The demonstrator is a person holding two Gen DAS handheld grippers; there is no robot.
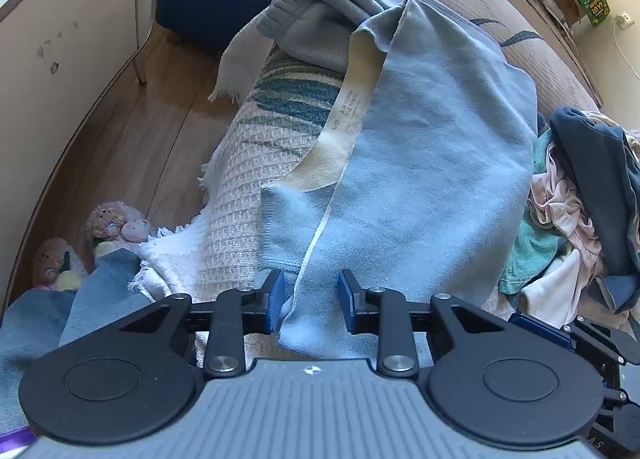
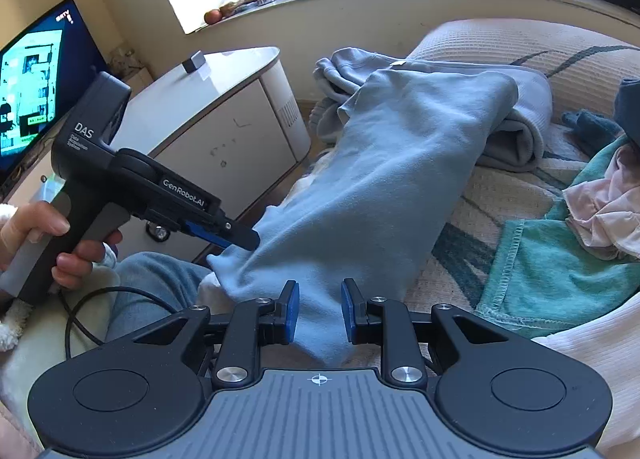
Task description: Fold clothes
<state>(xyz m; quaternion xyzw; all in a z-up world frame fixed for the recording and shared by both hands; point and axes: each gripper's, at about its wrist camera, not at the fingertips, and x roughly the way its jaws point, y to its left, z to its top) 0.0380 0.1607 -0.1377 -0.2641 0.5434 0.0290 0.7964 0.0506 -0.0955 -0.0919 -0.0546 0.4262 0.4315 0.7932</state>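
While both tools pinch the blue garment (image 1: 420, 163), its hem waits for folding.
Left tool (image 1: 311, 301) and right tool (image 2: 320, 311) should lift evenly, keeping the hem taut.

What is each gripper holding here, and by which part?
Both hold the light blue garment at its near end: the left gripper on the left corner with the pale seam, the right gripper on the right corner.

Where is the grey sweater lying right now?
In both wrist views the grey sweater lies bunched at the bed's far end, partly under the light blue garment both grippers hold.
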